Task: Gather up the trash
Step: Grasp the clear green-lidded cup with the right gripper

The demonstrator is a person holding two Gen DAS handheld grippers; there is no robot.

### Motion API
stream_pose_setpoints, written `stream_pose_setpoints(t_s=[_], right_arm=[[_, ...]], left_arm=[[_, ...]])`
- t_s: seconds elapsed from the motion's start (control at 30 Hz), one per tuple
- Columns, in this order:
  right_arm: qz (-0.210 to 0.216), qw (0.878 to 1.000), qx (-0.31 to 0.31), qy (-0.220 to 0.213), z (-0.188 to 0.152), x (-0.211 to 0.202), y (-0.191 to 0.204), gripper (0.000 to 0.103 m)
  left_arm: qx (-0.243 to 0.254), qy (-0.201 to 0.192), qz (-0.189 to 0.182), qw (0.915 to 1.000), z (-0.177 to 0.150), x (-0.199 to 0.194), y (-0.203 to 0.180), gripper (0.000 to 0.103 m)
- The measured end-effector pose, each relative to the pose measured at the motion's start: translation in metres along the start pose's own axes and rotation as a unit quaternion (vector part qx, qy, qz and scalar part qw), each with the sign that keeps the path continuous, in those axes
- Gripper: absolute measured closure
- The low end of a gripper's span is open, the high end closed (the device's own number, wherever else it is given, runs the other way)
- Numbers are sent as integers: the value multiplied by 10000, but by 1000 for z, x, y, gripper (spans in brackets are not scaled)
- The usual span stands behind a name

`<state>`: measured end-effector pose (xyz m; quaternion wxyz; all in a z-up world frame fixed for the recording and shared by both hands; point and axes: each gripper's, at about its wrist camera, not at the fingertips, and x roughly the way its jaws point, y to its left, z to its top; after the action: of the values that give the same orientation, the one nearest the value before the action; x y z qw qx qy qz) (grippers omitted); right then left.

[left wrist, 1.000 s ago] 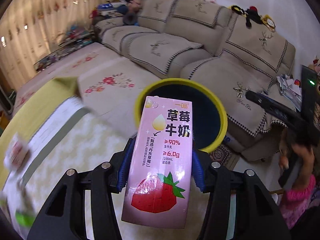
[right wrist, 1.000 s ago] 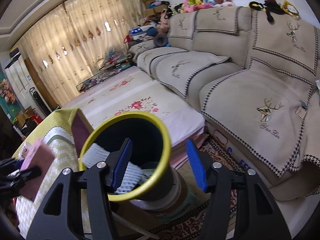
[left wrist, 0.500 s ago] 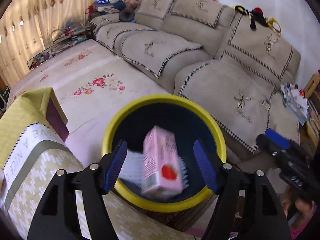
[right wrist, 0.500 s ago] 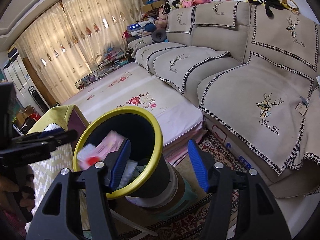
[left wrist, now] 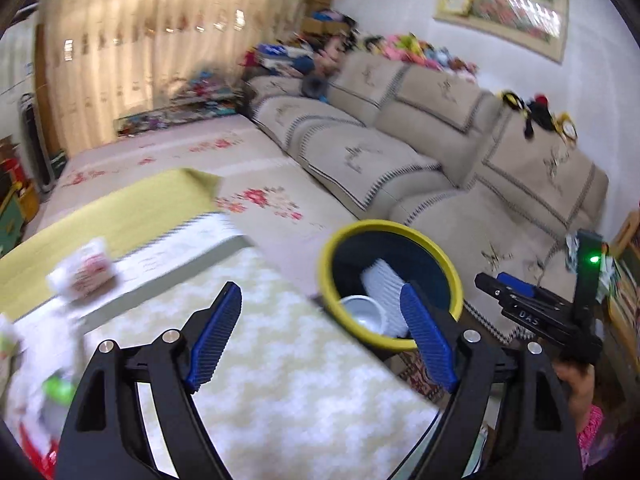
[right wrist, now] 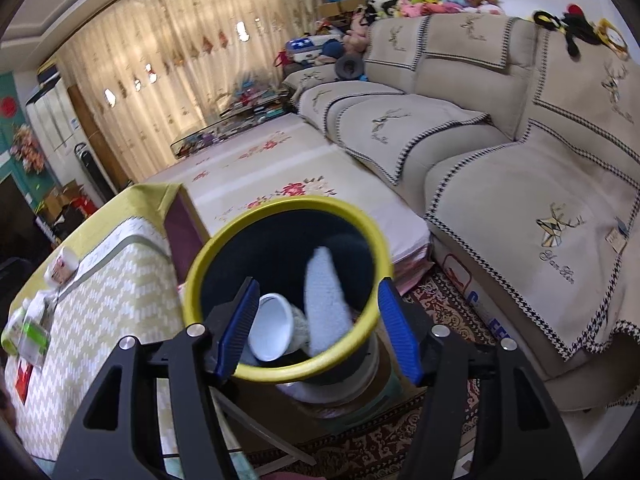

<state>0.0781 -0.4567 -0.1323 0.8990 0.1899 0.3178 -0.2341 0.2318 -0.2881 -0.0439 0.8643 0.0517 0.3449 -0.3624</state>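
The left wrist view is smeared by motion: on the bench (left wrist: pixel 288 380), under its yellow-and-white zigzag cloth, a small white carton with red print (left wrist: pixel 82 274) and a heap of wrappers at the left edge (left wrist: pixel 36 372) are too blurred to identify. The right wrist view cuts off the bench's near end, where a green-and-white packet (right wrist: pixel 28 334) lies. The round dark bin with a yellow rim (right wrist: pixel 208 256) stands just beside the bench; inside it show a white cup (right wrist: pixel 270 328) and a white ribbed piece (right wrist: pixel 326 300), the rest lost in shadow.

A second ago the left gripper (left wrist: pixel 320 336) clamped a pink strawberry milk carton above the bin; half a second ago the carton was falling in. Now it cannot be made out among the bin's contents, and the left jaws are opening with nothing between them, over the cloth rather than the bin. The right gripper (right wrist: pixel 318 334) has its jaws apart and opening, empty, framing the bin's mouth, which sits more centrally between them than before.
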Motion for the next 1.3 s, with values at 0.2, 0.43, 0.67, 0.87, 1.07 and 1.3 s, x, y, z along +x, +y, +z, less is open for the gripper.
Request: stream_pose_setpoints(t_s=[0.2,0.43,0.67,0.87,1.07,1.3], right_arm=[[232,9987,-433,126,-10,4,52,44],[774,9898,-1143,354,-25,7,142,44],[1695,9636,-1964,653,-55,-2,249,43],[2255,9321,-2737,741,-79,-6,321,34],[2722,8891,-3563,922,-91,3,374,22],[2775,8590,-4190,976,-95,25,401,20]], left_arm=[[-440,-498,720,9952,-22,-81,72,19],[-1059,-899,1778,9742,-59,-161,174,17],[-1514,-1022,2144,9595,-97,-182,242,17],[-1731,-1066,1980,9589,-118,-183,263,17],[-1779,-1130,1918,9586,-116,-178,254,17],[-1669,-1202,1923,9595,-114,-180,248,16]])
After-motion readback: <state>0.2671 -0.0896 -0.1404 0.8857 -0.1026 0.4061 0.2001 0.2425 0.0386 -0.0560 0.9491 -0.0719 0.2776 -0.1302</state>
